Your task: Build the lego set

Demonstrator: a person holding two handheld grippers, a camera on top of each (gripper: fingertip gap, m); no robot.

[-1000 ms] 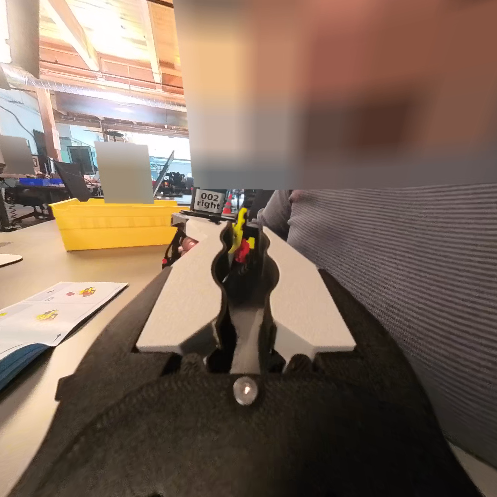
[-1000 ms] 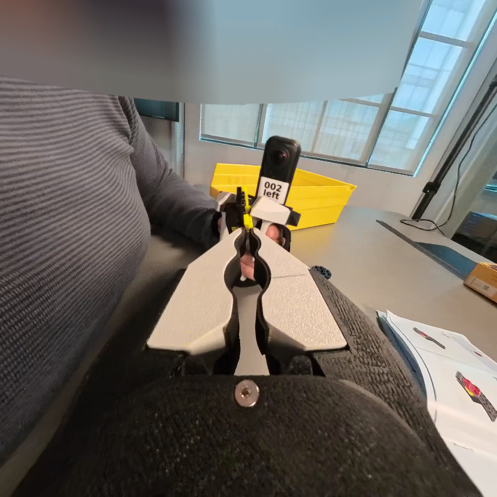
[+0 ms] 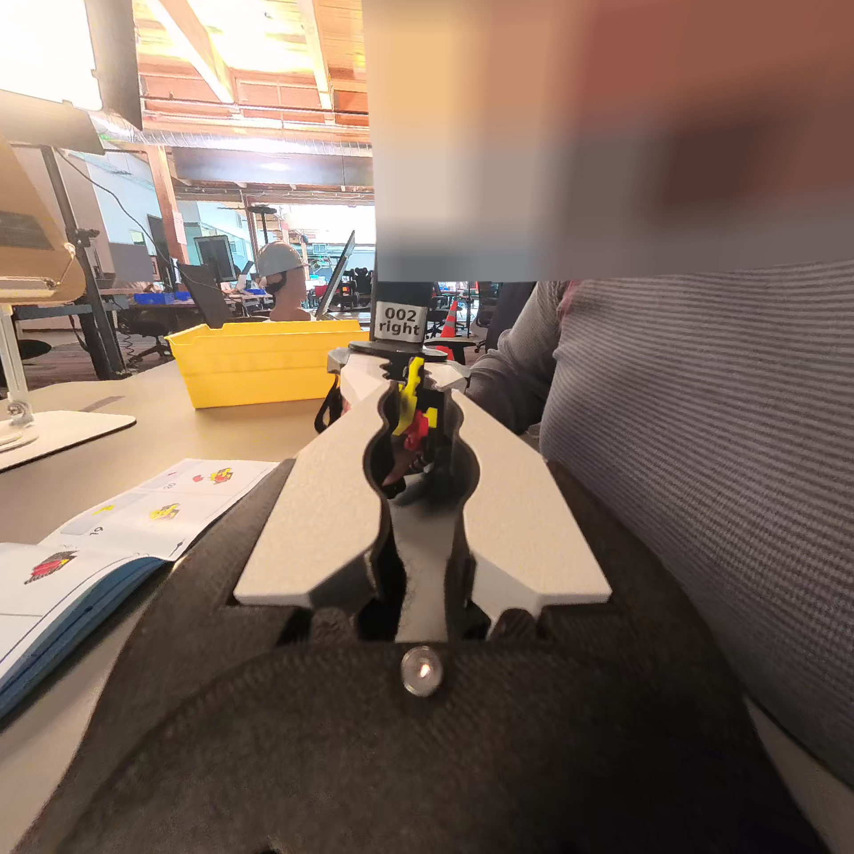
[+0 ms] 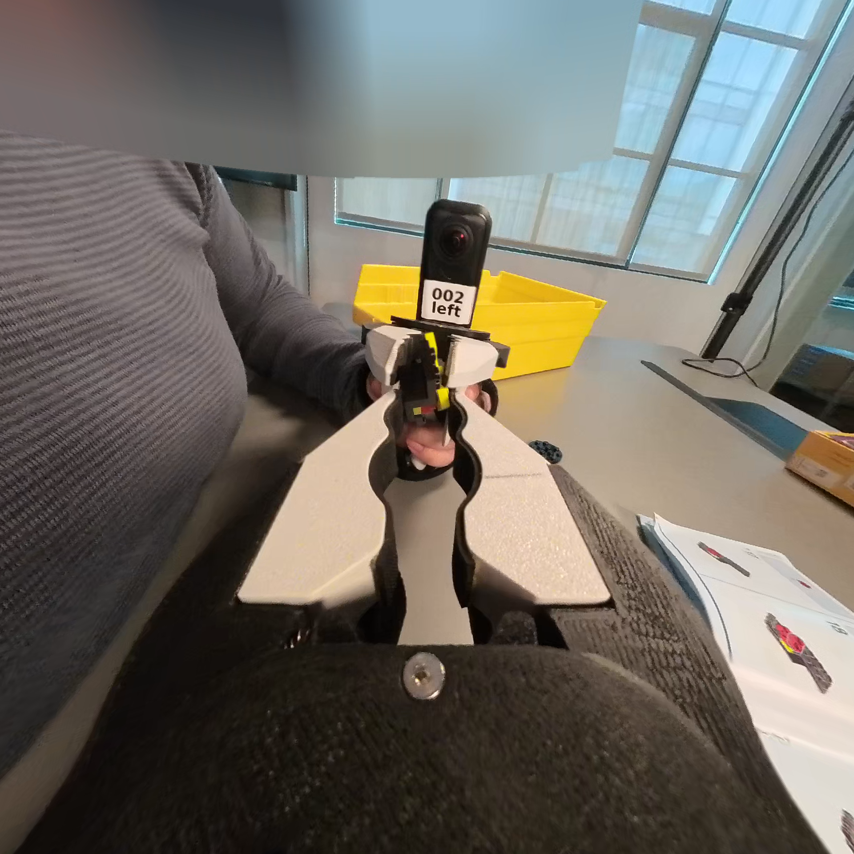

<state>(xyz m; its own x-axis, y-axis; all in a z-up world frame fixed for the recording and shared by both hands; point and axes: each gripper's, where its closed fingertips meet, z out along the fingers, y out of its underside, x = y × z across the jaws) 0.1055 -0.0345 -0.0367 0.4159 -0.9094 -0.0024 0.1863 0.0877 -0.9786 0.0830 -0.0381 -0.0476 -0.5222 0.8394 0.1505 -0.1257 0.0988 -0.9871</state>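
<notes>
A small lego model (image 3: 412, 418) of black, yellow and red bricks hangs above the table between my two grippers, which face each other tip to tip. My left gripper (image 3: 424, 393) has its grey jaws closed on the model from the near side. In the right wrist view the model (image 4: 423, 383) shows mostly black with yellow edges. My right gripper (image 4: 423, 397) is closed on its lower end. The left gripper (image 4: 427, 356) grips it from the far side there. The right gripper (image 3: 406, 369) shows behind the model in the left wrist view.
A yellow bin (image 3: 259, 365) stands on the grey table (image 3: 185, 434) behind the grippers. An open instruction booklet (image 3: 115, 522) lies beside them. A dark blue piece (image 4: 545, 449) and a cardboard box (image 4: 827, 462) lie on the table. The person's striped sweater (image 3: 693, 462) is close by. Less than 4 cm separates the two grippers' tips.
The left gripper has turned a little to the left, so the yellow bin sits farther right in its view. Both grippers still hold the model between them.
</notes>
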